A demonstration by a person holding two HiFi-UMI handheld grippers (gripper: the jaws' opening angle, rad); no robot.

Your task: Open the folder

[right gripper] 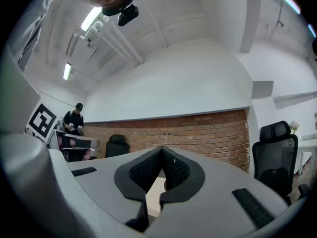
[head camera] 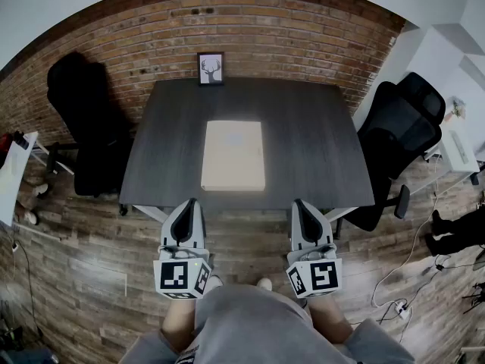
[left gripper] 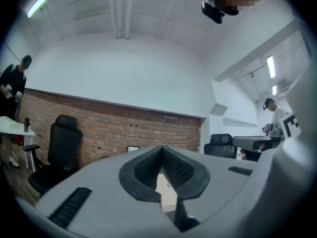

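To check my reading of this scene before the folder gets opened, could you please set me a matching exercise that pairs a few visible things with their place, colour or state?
Things:
1 folder
2 framed picture
3 left tongs
4 table

Descriptions:
A shut, held short of the table's near edge
B dark grey top
C lying closed, mid-table
D standing at the far edge, by the brick wall

Pairs: 1-C; 2-D; 3-A; 4-B
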